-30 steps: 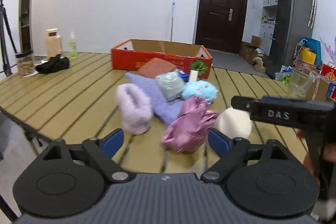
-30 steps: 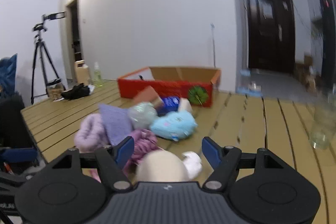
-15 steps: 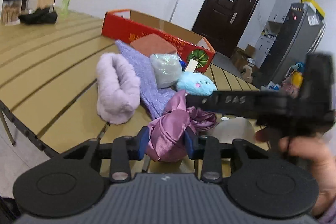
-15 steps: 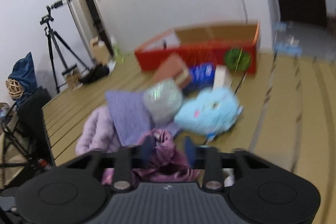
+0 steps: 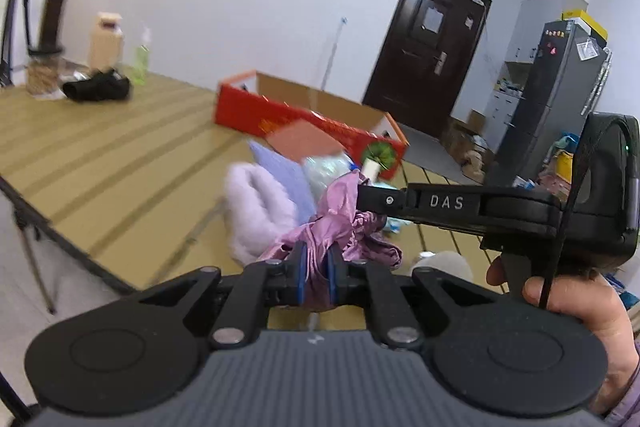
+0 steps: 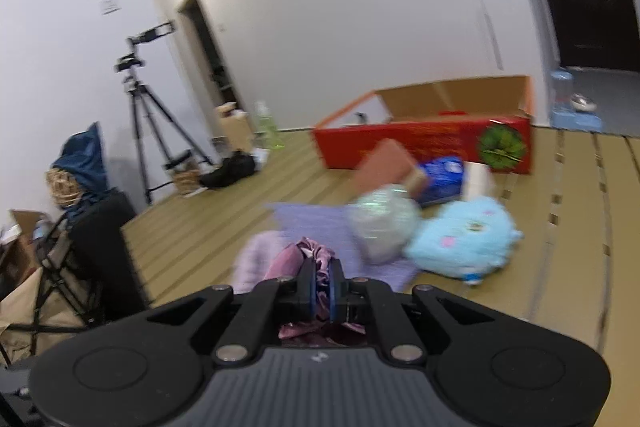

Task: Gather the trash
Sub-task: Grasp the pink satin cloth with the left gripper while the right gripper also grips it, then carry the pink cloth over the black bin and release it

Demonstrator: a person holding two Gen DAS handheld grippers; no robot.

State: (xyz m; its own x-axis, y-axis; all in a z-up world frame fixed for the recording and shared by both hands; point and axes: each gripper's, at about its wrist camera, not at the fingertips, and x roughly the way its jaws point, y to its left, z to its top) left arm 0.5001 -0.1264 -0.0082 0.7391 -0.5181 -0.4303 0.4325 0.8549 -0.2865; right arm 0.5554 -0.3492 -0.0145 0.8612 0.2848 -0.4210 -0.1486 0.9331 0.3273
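A crumpled mauve satin cloth (image 5: 340, 215) lies at the near side of a pile on the wooden slat table (image 5: 100, 147). My left gripper (image 5: 316, 259) is closing its jaws on a bunched fold of it, with the blue pads pressing the fabric. My right gripper (image 6: 320, 273) is closing tight on another fold of the same cloth (image 6: 290, 259). In the left wrist view the right gripper (image 5: 362, 197) reaches in from the right, held by a hand (image 5: 580, 307), its tip buried in the cloth's upper part.
Behind the cloth lie a fluffy lilac slipper (image 5: 256, 211), a lavender cloth (image 6: 312, 223), a clear plastic bundle (image 6: 380, 223), a blue plush (image 6: 468, 243) and a brown pad (image 5: 304, 141). An open red cardboard box (image 6: 420, 139) stands further back. A white round object (image 5: 440, 263) lies to the right.
Both grippers went from wide open to closed on the mauve cloth. The right gripper swung left, from over the white object onto the cloth. The left gripper rolled and moved in.
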